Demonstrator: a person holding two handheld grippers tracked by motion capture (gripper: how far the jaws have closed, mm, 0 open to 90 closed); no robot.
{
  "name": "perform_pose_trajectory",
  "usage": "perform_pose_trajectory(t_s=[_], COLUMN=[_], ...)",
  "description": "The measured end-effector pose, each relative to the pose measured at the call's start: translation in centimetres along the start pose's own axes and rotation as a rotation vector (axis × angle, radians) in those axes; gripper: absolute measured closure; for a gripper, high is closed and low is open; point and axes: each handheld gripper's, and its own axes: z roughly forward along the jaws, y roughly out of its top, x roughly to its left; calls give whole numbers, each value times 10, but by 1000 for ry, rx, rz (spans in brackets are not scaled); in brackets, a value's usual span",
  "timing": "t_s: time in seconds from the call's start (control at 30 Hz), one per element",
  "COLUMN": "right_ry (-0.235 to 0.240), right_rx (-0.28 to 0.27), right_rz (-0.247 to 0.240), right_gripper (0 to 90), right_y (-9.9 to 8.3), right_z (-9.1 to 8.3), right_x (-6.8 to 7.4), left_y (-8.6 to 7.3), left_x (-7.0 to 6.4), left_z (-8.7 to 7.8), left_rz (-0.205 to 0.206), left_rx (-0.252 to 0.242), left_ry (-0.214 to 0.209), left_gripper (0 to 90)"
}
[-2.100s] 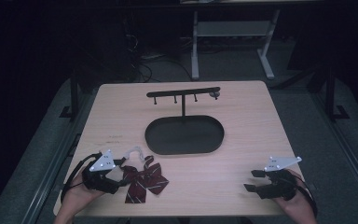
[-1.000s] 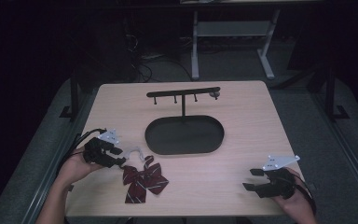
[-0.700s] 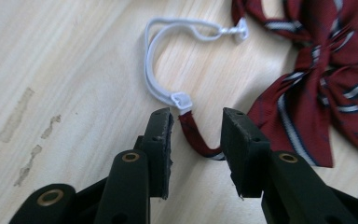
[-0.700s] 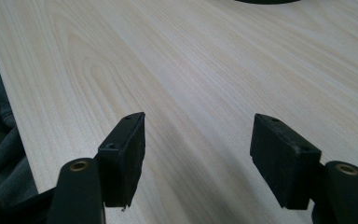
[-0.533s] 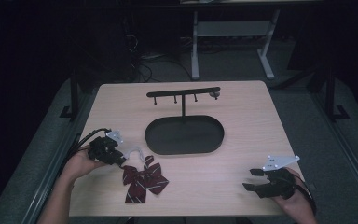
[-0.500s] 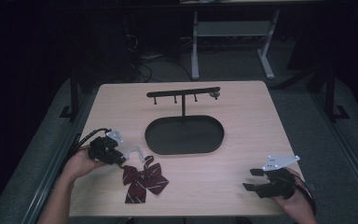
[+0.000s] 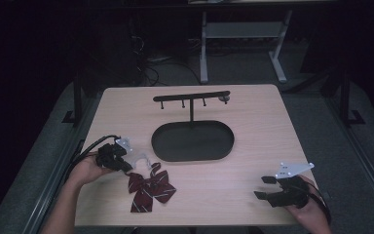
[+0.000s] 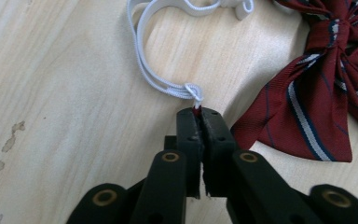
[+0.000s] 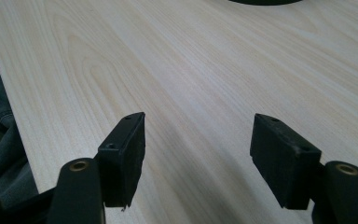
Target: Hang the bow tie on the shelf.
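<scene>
- Firstly, at the left of the high view, the left gripper (image 7: 126,165) rests low on the table (image 7: 272,126), held in the person's left hand (image 7: 85,169).
- Its jaws are clenched together on the end of a white elastic strap (image 8: 168,84); in the left gripper view a small knot of the strap and a bit of red sit right at the jaw tips.
- From there the strap loops away across the wood to the bow tie (image 7: 148,187), dark red with pale stripes, which lies flat on the table just beside the left gripper, near the front edge.
- Behind the bow tie, in the middle of the table, stands a black oval tray (image 7: 193,141) with a thin post rising from it.
- On top of that post is a black crossbar with small hooks (image 7: 191,97) hanging under it.
- Further right, near the front right corner, the right gripper (image 7: 265,187) sits low over bare wood, well apart from the bow tie.
- Its jaws are spread wide with nothing between them, as the right gripper view shows.
</scene>
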Motion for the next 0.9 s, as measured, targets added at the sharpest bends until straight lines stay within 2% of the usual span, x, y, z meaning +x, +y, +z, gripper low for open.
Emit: perform_pose_trajectory(t_s=[0.17, 0.4, 0.57, 0.77, 0.9], right_ry=[1, 3, 3, 5, 5], right_rx=[1, 1, 3, 2, 2], right_rz=[0, -2, 1, 4, 5], right_gripper=[351, 351, 351, 351, 351], right_y=[0, 0, 0, 0, 0], right_z=[1, 2, 2, 2, 2], right_x=[0, 0, -1, -1, -1], left_y=[1, 19, 31, 42, 50], left_x=[-3, -16, -23, -27, -29], left_z=[-3, -16, -24, -40, -53], left_rz=[26, 129, 171, 209, 228], left_rx=[32, 91, 126, 140, 139], left_ry=[7, -9, -18, -2, -9], left_gripper=[889, 890, 890, 890, 889])
